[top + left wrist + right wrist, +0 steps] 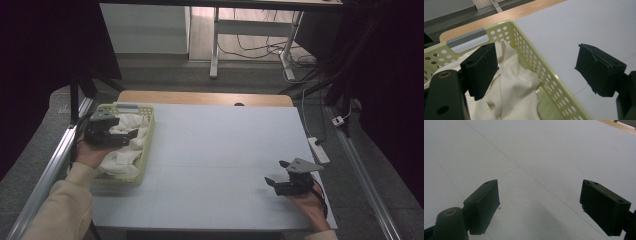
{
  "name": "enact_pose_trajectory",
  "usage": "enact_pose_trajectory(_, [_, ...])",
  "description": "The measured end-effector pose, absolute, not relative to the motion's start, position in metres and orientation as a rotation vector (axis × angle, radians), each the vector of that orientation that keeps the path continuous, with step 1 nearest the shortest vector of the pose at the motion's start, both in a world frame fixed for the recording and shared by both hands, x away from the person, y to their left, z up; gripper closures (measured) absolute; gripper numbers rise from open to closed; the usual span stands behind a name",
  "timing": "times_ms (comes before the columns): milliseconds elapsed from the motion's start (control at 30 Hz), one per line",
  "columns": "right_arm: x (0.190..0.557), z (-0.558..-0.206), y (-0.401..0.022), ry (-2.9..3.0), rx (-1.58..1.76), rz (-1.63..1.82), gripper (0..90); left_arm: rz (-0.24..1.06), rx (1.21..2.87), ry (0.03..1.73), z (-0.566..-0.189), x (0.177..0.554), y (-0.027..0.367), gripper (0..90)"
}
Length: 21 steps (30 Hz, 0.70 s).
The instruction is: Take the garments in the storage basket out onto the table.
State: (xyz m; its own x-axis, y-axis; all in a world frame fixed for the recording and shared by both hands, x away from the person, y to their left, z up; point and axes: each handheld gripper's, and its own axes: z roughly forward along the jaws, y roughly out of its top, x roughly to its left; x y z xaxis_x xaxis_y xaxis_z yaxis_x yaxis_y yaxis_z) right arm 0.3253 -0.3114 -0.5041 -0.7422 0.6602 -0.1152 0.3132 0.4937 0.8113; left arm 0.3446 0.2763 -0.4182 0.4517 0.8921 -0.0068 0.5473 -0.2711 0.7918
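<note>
A pale yellow perforated basket (148,145) stands at the table's left edge with crumpled cream cloth (122,157) inside. My left gripper (131,133) hovers over the basket, open, nothing between its jaws. In the left gripper view the cloth (511,90) lies below, one jaw hanging over it and the other beyond the basket's rim (544,75) above bare table; the left gripper (536,72) holds nothing. My right gripper (272,180) rests low at the table's front right, open and empty. In the right gripper view, the right gripper (540,205) frames plain white tabletop.
The white table top (220,150) stretches between the two hands, with a wooden strip (205,98) along its far edge. Metal rails (50,170) run along both sides. A power strip (319,150) and cables lie on the floor at the right.
</note>
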Motion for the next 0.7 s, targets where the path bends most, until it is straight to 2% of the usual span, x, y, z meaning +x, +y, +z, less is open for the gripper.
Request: enact_pose_trajectory(700, [0.327, -0.506, -0.311, 2.341, 0.811, 1.132, 16.0, 0.587, 1.985, 1.288, -0.416, 0.376, 0.290, 17.9])
